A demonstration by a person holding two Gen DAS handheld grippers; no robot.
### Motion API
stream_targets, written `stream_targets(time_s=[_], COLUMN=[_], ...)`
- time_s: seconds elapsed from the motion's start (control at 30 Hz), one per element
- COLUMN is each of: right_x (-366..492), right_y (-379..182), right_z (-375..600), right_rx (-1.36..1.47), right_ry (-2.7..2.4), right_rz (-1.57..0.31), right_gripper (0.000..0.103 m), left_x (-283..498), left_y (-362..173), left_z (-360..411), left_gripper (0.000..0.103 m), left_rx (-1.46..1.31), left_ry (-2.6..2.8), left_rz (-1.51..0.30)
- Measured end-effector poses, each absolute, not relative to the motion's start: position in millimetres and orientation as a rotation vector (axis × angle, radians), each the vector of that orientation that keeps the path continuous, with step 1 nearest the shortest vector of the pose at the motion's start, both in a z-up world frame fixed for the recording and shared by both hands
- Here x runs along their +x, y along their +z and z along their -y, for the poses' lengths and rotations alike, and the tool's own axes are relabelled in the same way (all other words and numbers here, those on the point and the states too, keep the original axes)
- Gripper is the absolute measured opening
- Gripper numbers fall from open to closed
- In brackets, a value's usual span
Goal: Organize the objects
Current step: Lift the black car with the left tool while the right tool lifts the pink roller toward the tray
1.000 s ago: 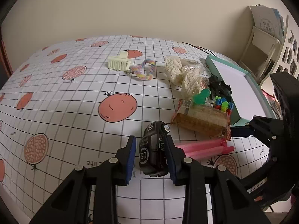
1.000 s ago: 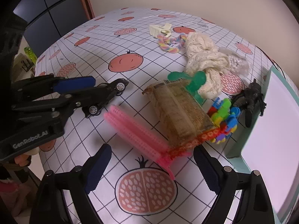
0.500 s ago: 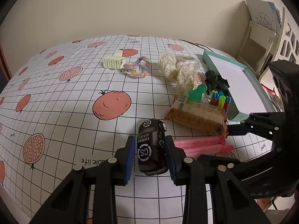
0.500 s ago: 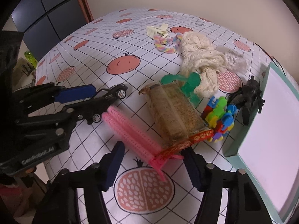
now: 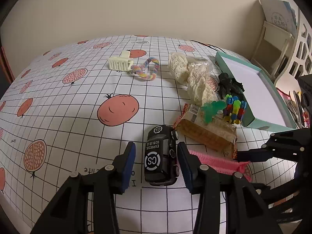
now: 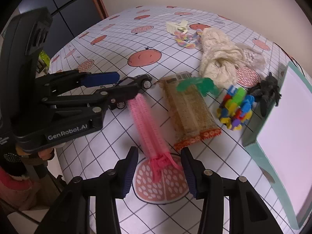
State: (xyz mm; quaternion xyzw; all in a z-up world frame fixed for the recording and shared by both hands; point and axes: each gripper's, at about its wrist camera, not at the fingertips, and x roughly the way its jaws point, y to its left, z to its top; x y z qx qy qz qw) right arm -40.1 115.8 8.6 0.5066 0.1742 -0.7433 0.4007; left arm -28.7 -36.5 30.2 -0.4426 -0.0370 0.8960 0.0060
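Both handheld black plastic grippers, left (image 5: 155,160) and right (image 6: 159,170), carry ribbed blue pads (image 6: 130,172) and silver screws (image 6: 206,172). White "GenRobot.AI" lettering (image 6: 68,134) marks the left one.

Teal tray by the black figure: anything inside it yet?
Empty as far as shown: the teal tray shows only a bare white floor; the black figure lies outside its wall.
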Motion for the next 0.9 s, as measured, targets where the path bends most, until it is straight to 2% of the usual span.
stream_targets(time_s=[0.2,0.23,0.27,0.3,0.47,0.63,0.9], right_x=[-39.0,-37.6,-37.0,-36.7,-32.3,-28.3,-28.3], right_y=[7.5,7.3,7.5,7.6,7.3,7.2,8.8], right_z=[-102.4,-101.2,-101.2,-101.9,-105.8,-114.1,-137.6], right_rx=[1.252,1.246,1.244,1.247,1.246,1.255,1.298], right_ry=[-1.882,-1.883,-1.882,-1.872,-1.86,-1.86,-1.898], right_rz=[-0.472,-0.484,-0.487,-0.477,-0.498,-0.502,-0.455], right_gripper=[0.047,0.043,0.035,0.034,0.031,0.031,0.029], left_x=[-31.4,-31.4,-31.4,-31.1,-29.9,-29.9,-31.3], left_y=[29.4,29.3,29.3,29.2,28.7,28.6,17.3], left_z=[37.8,37.8,37.9,37.9,35.5,27.2,22.2], left_gripper=[0.046,0.046,0.046,0.046,0.044,0.035,0.034], left_rx=[-1.39,-1.389,-1.389,-1.389,-1.382,-1.383,-1.444], left_ry=[2.798,2.798,2.798,2.797,2.775,2.765,2.754], left_rz=[0.139,0.141,0.143,0.146,0.156,0.125,0.104])
